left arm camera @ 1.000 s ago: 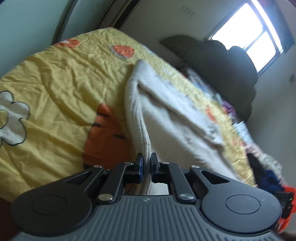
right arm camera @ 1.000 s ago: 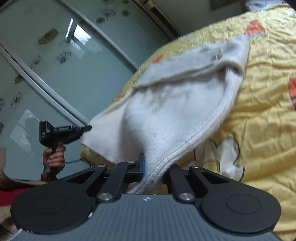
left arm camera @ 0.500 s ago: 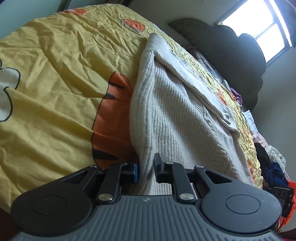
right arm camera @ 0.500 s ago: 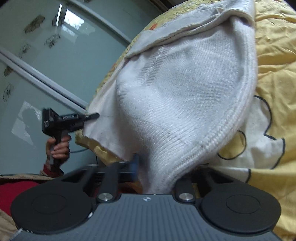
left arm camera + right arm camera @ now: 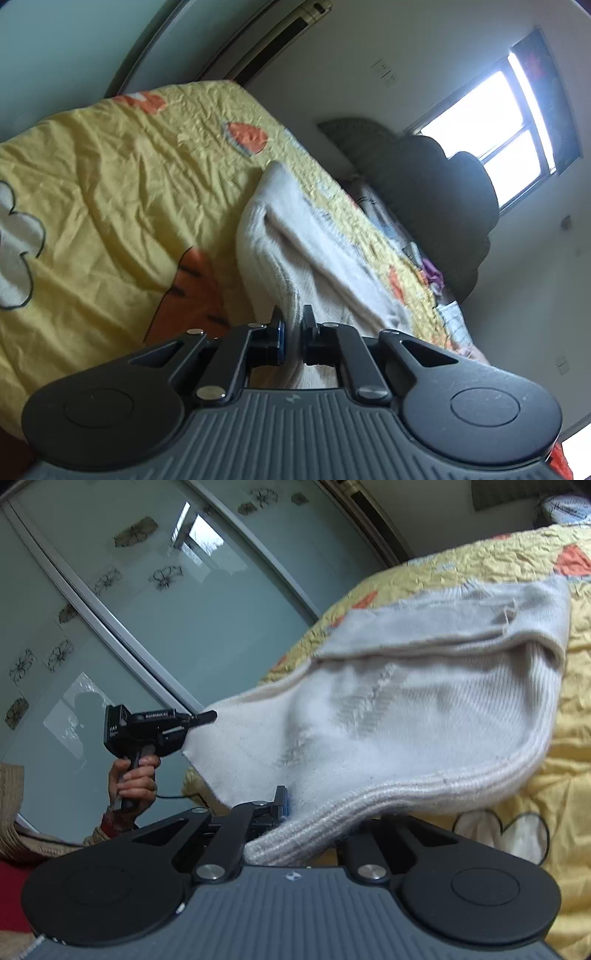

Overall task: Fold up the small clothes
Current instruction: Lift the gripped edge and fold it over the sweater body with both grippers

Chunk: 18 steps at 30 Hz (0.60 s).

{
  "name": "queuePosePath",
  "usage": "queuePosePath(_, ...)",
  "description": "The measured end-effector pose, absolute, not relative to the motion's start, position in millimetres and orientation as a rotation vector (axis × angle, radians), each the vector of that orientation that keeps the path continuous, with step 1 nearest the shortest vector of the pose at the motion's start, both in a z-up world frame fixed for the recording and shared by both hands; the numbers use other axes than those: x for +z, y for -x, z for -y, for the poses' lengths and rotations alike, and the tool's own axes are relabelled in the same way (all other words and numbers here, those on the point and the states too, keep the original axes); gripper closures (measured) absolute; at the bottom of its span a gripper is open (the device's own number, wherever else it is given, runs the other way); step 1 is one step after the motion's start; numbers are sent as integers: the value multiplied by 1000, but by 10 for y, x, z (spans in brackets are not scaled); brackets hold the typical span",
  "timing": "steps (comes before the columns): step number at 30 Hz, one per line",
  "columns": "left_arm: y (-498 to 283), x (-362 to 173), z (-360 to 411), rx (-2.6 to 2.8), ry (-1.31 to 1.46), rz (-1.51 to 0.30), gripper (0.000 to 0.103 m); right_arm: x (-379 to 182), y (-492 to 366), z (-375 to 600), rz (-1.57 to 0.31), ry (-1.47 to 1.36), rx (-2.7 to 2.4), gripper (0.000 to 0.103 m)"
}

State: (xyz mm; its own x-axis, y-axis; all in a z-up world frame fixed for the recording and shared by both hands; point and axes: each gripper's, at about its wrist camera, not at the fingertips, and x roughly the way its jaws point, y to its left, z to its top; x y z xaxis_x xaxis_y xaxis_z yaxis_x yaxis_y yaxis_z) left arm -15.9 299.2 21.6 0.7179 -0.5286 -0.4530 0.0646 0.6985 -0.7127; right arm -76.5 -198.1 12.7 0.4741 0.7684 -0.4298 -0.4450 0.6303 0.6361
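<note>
Left gripper [image 5: 291, 332] — jaws narrow, pinched on the ribbed edge of the sweater [image 5: 295, 251]; the knit runs straight out of the gap. Also seen from the right wrist view [image 5: 207, 718], gripped by a hand [image 5: 133, 779], its tip at the sweater's corner.

Right gripper [image 5: 314, 823] — closed on the thick ribbed hem of the sweater [image 5: 424, 716]; the far finger is hidden under the fabric, so the hold is judged from the cloth bunched in the jaws.

Sweater — cream knit, partly lifted off the bed [image 5: 110, 192]. The near hem hangs between the two grippers; the far part lies on the yellow quilt, with one layer already turned over along the top.

Step in hand — judged to be carrying the held hem over to lay it on the far part. To do well: keep both grippers level and equally apart so the hem stays taut, lower it square to the edge lying on the quilt, release only once the cloth rests flat. The knit is heavy and slack; it will likely sag in the middle if the grippers drift together.

Edges and room — open quilt lies left of the sweater in the left wrist view. A dark pile [image 5: 436, 206] sits at the bed's far end, well apart. The bed edge is near the grippers; glass doors [image 5: 184, 609] stand beyond it.
</note>
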Motion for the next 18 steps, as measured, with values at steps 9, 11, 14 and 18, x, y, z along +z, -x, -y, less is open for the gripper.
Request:
queuePosePath(9,14,459,-2796,-411,717,-575,95,257,539,2019,-689,-479,755,90)
queuePosePath(11,-35,517,-2735,-405,693,-564,95,277,494,2035,-661,-475,729,90)
queuePosePath(14,-91,592,-2639,-388,644,-556,95,295,415,2061,-631,-482,697,90)
queuePosePath(18,-173,659,-2559,-377,614,-548,95,304,341,2075,-595,-474,661,90)
